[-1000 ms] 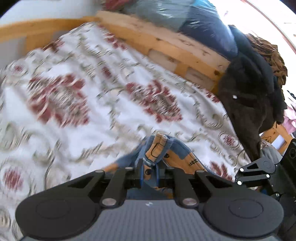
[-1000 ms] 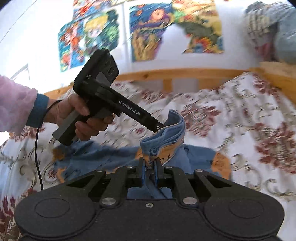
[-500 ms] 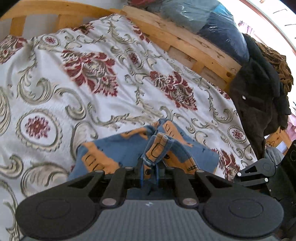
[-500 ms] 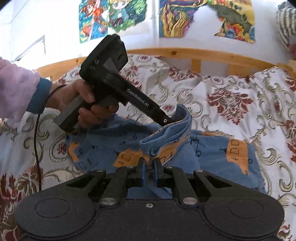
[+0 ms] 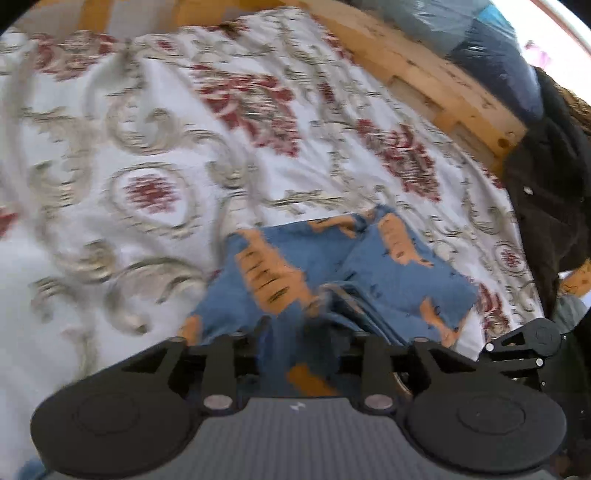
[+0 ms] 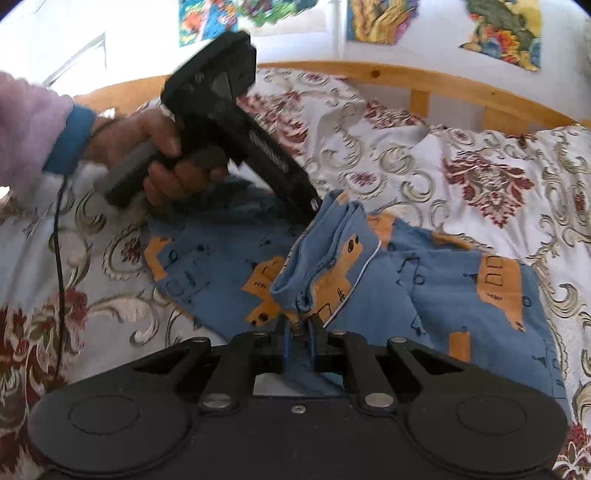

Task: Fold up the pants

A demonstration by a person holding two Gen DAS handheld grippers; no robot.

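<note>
We see blue pants [image 6: 424, 280] with orange vehicle prints lying on a bed covered by a white bedspread [image 6: 461, 155] with red and beige floral scrolls, near the middle of the bed, partly folded over with the waistband bunched up in a raised ridge. Our right gripper [image 6: 298, 328] has its jaws opening, but the pads sit narrow with a pinch of waistband cloth between them, apparently pressed on it. Our left gripper [image 5: 306, 332] has jaws opening and clearly spread apart in the left wrist view; blue cloth lies between the fingers, not pressed by them. In the right wrist view the left gripper's tip is at the top of the raised waistband ridge, held by a hand [image 6: 162, 158] in a pale pink sleeve [image 6: 29, 122] with a blue cuff. Wooden bed rail [image 6: 424, 85] behind, colourful posters [image 6: 384, 18] on the wall. Dark clothing [image 5: 550, 206] hangs at the bed's far corner in the left wrist view, which is blurred.
</note>
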